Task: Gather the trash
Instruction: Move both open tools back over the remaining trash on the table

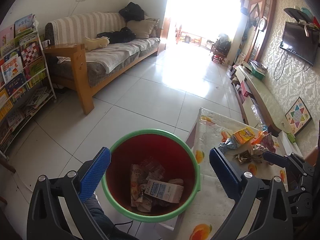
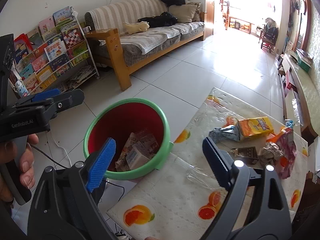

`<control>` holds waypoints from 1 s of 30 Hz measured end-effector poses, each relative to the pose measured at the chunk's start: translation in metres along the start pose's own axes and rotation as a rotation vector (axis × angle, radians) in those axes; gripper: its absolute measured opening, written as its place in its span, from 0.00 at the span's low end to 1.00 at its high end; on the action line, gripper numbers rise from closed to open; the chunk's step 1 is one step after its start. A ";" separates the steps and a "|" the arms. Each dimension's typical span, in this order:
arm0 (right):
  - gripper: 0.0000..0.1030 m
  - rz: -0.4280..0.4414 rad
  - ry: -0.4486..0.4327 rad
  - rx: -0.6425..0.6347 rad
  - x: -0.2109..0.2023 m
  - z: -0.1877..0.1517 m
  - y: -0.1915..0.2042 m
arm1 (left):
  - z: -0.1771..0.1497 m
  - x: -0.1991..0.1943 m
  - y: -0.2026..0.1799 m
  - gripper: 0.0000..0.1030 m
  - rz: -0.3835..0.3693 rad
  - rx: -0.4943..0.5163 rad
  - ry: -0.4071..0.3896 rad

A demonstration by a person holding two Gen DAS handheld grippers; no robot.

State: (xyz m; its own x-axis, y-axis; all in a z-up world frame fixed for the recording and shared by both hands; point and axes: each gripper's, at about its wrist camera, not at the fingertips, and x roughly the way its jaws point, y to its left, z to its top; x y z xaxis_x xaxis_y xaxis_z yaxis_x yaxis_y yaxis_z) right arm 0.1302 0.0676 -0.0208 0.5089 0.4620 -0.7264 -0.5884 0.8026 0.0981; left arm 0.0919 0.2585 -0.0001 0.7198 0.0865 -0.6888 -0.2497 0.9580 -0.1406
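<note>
A red bin with a green rim (image 1: pixel 152 132) (image 2: pixel 128 101) stands on the floor against the table's left edge; a white carton (image 1: pixel 164 190) (image 2: pixel 138 156) and several wrappers lie inside. My left gripper (image 1: pixel 160 151) hangs open above the bin, with nothing between its blue pads. My right gripper (image 2: pixel 159 140) is open too, over the bin's right rim and the table edge, and holds nothing. On the table (image 2: pixel 170 196) lie a yellow carton (image 1: pixel 244 134) (image 2: pixel 254 128), a blue-silver wrapper (image 2: pixel 224 134), crumpled paper (image 2: pixel 272 152) and a pink bag (image 2: pixel 286 146).
A wooden sofa (image 1: pixel 104 56) and a rack of children's books (image 2: pixel 52 56) stand across the tiled floor. A low TV bench (image 1: pixel 258 88) runs along the right wall. A black cable (image 2: pixel 52 158) trails on the floor by the bin. A hand (image 2: pixel 22 160) holds the left gripper.
</note>
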 end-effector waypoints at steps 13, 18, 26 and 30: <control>0.89 -0.157 -0.029 0.192 -0.059 -0.053 -0.117 | -0.011 0.012 -0.126 0.92 -0.157 0.183 0.067; 0.89 -0.215 -0.035 0.251 -0.076 -0.069 -0.162 | -0.014 0.031 -0.171 0.92 -0.209 0.234 0.104; 0.93 -0.289 -0.031 0.320 -0.078 -0.078 -0.227 | -0.022 0.074 -0.223 0.92 -0.240 0.320 0.171; 0.93 -0.306 -0.022 0.349 -0.067 -0.078 -0.257 | -0.025 0.104 -0.238 0.92 -0.230 0.344 0.215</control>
State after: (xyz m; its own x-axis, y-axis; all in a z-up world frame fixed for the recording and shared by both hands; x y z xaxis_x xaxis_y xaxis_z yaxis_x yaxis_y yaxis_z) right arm 0.1989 -0.1991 -0.0503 0.6416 0.1886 -0.7435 -0.1644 0.9806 0.1069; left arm 0.2096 0.0328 -0.0557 0.5718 -0.1622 -0.8042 0.1559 0.9839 -0.0876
